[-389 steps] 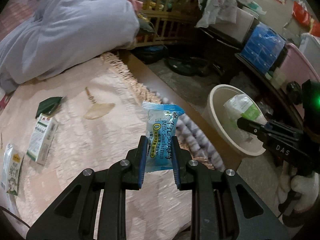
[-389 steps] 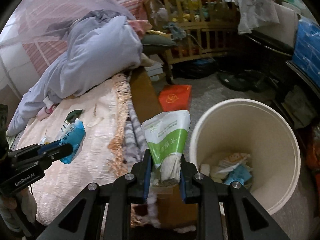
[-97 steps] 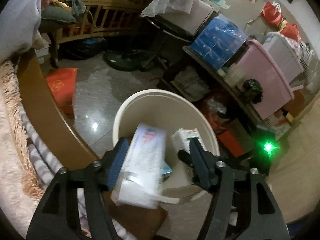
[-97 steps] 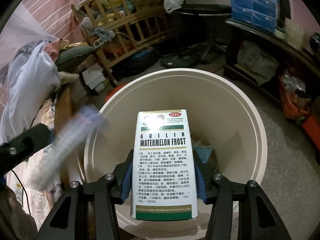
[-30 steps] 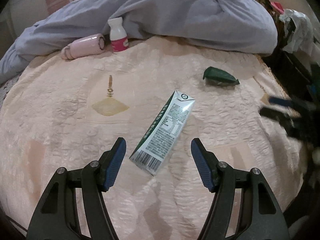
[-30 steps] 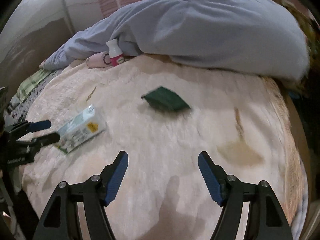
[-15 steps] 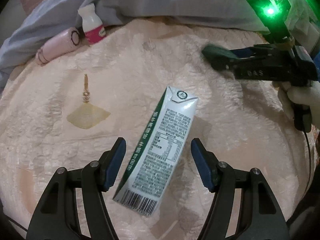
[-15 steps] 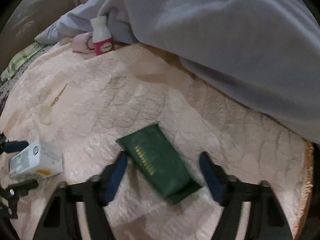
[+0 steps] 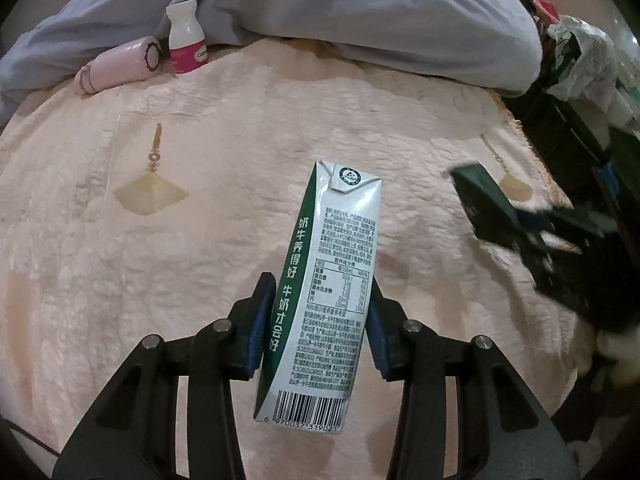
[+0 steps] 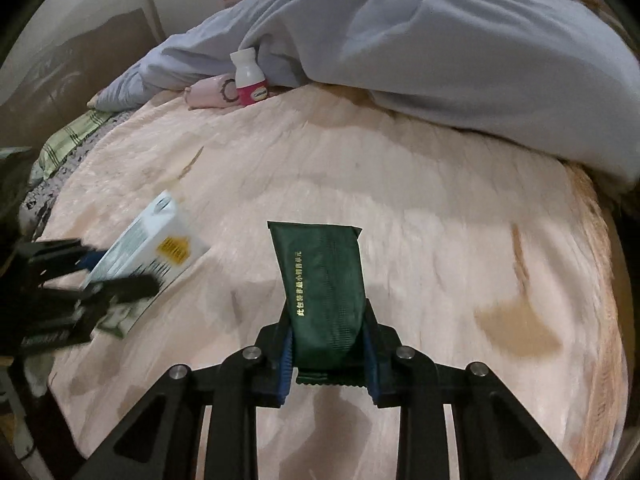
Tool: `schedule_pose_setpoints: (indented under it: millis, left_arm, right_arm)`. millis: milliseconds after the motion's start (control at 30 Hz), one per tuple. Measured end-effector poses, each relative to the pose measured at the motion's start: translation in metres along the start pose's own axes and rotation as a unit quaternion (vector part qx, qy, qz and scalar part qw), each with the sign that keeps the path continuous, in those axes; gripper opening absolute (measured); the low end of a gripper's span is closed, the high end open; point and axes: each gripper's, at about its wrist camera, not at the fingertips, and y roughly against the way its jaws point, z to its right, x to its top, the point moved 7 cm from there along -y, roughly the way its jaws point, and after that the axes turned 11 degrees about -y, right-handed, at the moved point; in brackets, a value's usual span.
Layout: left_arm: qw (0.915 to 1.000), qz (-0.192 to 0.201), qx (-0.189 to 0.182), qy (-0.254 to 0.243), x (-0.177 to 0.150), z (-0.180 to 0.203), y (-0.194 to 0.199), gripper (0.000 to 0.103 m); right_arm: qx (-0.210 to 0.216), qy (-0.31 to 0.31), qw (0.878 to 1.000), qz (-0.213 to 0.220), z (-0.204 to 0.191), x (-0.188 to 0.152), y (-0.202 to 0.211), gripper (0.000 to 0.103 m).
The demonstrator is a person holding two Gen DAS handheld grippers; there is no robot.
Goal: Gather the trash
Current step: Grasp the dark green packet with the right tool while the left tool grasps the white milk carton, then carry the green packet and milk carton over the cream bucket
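My left gripper (image 9: 318, 320) is shut on a white and green milk carton (image 9: 328, 280) and holds it just above the pink bedspread (image 9: 200, 260). The carton also shows in the right wrist view (image 10: 152, 248), held by the left gripper (image 10: 116, 276) at the left. My right gripper (image 10: 326, 356) is shut on a dark green packet (image 10: 324, 280) above the bedspread (image 10: 440, 240). In the left wrist view the packet (image 9: 484, 208) and the right gripper (image 9: 532, 232) are blurred at the right.
A white bottle with a pink label (image 9: 186, 40) and a pink roll (image 9: 120, 66) lie at the far edge against a grey-blue duvet (image 9: 360, 12). Both also show in the right wrist view: bottle (image 10: 250, 78), duvet (image 10: 440, 52). Dark clutter (image 9: 580, 80) stands beyond the bed's right edge.
Both grippers have closed: the left on the milk carton, the right on the green packet. Both items are lifted off the bedspread.
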Motion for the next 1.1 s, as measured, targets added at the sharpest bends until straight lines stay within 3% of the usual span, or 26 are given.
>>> schedule_pose_setpoints:
  millis: [167,367,1100]
  left_arm:
    - [0.9998,0.013,0.003,-0.014,-0.001,0.029,0.012,0.040]
    - [0.9989,0.031,-0.008,-0.036,0.005,0.070,0.026,0.040]
    - [0.9872,0.061,-0.050,-0.139,0.042,0.221,0.034,0.040]
  right_arm:
    - [-0.023,-0.023,0.999,0.013,0.013,-0.043,0.040,0.027]
    - [-0.037,-0.064,0.997,0.030,0.034,-0.071,0.076,0.027]
    - [-0.088,-0.175,0.977,0.085,0.143,-0.119,0.178,0.027]
